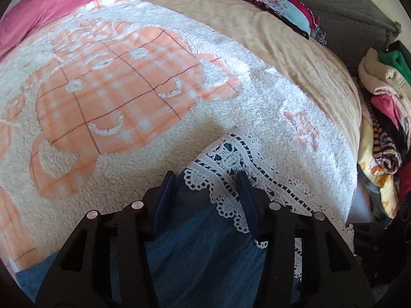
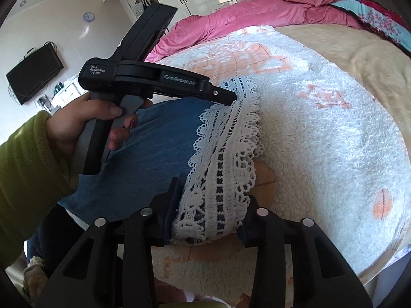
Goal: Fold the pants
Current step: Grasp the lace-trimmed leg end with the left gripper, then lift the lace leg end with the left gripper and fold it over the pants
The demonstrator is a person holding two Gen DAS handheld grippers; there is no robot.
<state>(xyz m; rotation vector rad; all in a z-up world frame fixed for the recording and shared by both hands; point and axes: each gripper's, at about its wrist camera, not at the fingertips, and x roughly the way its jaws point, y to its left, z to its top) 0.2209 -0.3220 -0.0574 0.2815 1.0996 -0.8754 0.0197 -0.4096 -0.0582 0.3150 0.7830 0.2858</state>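
Denim pants with a lace hem lie across the lower middle of both views on the fleecy blanket. Left tool and right tool both straddle the hem, spread, not pinching. Folding looks barely begun.
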